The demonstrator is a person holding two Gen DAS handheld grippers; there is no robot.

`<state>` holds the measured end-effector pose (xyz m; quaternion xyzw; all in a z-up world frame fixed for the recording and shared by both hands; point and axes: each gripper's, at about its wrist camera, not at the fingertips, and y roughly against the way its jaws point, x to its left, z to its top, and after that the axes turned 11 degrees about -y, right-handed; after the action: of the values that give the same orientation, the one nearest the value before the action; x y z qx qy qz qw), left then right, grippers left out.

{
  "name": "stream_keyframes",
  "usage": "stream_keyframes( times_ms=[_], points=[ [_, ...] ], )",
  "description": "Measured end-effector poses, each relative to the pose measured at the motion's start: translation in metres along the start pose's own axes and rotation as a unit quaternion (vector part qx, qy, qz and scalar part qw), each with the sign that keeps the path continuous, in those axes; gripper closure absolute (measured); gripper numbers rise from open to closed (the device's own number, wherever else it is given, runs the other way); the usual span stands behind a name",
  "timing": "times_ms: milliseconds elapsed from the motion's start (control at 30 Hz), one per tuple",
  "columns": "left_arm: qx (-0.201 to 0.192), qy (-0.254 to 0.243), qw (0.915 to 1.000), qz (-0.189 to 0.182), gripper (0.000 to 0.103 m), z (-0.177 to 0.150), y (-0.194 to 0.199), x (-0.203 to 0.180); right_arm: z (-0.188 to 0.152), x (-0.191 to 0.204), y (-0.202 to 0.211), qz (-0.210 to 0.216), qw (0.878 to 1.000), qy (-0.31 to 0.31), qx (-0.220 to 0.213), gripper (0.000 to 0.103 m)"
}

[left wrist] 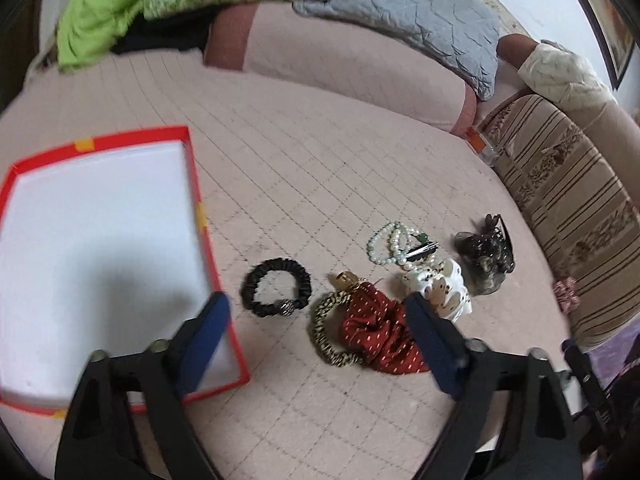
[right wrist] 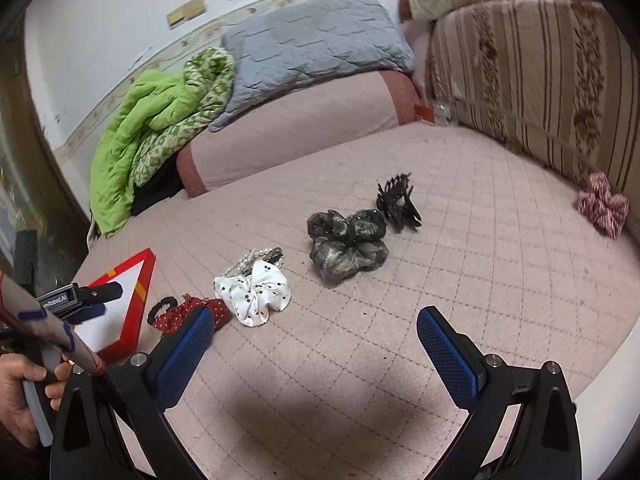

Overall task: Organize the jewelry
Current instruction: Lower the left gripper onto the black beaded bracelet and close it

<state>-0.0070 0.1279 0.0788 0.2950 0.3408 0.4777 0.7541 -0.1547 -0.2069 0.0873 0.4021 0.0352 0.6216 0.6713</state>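
Left wrist view: looked forward and down along the left gripper (left wrist: 316,320), close above the pink quilted bed (left wrist: 320,168), facing the pillows.
Its left edge: the red-rimmed box (left wrist: 200,216), partly under one finger.
Right wrist view: sat lower and further right, looking along the right gripper (right wrist: 316,332) across the bed (right wrist: 460,248) toward the grey pillow (right wrist: 312,40) and wall.
Shared ground: the white scrunchie (left wrist: 440,288) (right wrist: 256,292), red dotted scrunchie (left wrist: 376,332) (right wrist: 188,312), dark scrunchie (left wrist: 484,260) (right wrist: 348,248), grey pillow (left wrist: 420,12) and green blanket (left wrist: 120,4) (right wrist: 148,128).
Cross-sight: the right view caught the left gripper (right wrist: 96,300) and the box (right wrist: 140,300) at its left edge.
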Motion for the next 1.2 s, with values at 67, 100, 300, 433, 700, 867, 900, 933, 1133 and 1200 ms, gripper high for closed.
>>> stream_keyframes(
  times_ms=[67, 100, 300, 433, 700, 867, 900, 933, 1133, 1200],
  points=[
    [0.017, 0.008, 0.9998, -0.008, 0.026, 0.006, -0.011, 0.005, 0.001, -0.001, -0.002, 0.002, 1.0, -0.004, 0.003, 0.0],
    [0.024, 0.01, 0.9996, -0.01, 0.027, 0.01, -0.017, 0.006, 0.0, -0.001, -0.003, 0.002, 1.0, -0.004, 0.005, 0.0],
    [0.049, 0.002, 0.9988, -0.011, 0.045, 0.026, -0.04, 0.014, 0.013, -0.002, -0.015, -0.005, 1.0, -0.012, 0.007, 0.0],
    [0.074, 0.003, 0.9972, -0.011, 0.057, 0.029, -0.059, 0.025, 0.031, 0.0, -0.024, -0.013, 1.0, -0.02, -0.009, 0.0],
    [0.104, -0.029, 0.9941, 0.003, 0.075, 0.031, -0.084, 0.033, 0.056, 0.005, -0.054, -0.013, 0.998, -0.05, -0.02, 0.0],
    [0.114, -0.088, 0.9892, 0.027, 0.082, 0.03, -0.095, 0.019, 0.062, -0.012, -0.067, -0.021, 0.996, -0.086, -0.01, 0.0],
    [0.116, -0.099, 0.9878, 0.033, 0.082, 0.028, -0.095, 0.015, 0.063, -0.017, -0.068, -0.024, 0.995, -0.094, -0.009, 0.0],
    [0.117, -0.108, 0.9867, 0.031, 0.082, 0.027, -0.094, 0.013, 0.064, -0.022, -0.07, -0.028, 0.994, -0.102, -0.009, 0.0],
    [0.128, -0.102, 0.9864, 0.011, 0.082, 0.025, -0.086, 0.022, 0.066, -0.038, -0.072, -0.033, 0.991, -0.128, -0.002, 0.0],
    [0.127, -0.1, 0.9869, 0.001, 0.082, 0.025, -0.082, 0.025, 0.066, -0.038, -0.073, -0.03, 0.991, -0.131, 0.0, 0.0]
  ],
)
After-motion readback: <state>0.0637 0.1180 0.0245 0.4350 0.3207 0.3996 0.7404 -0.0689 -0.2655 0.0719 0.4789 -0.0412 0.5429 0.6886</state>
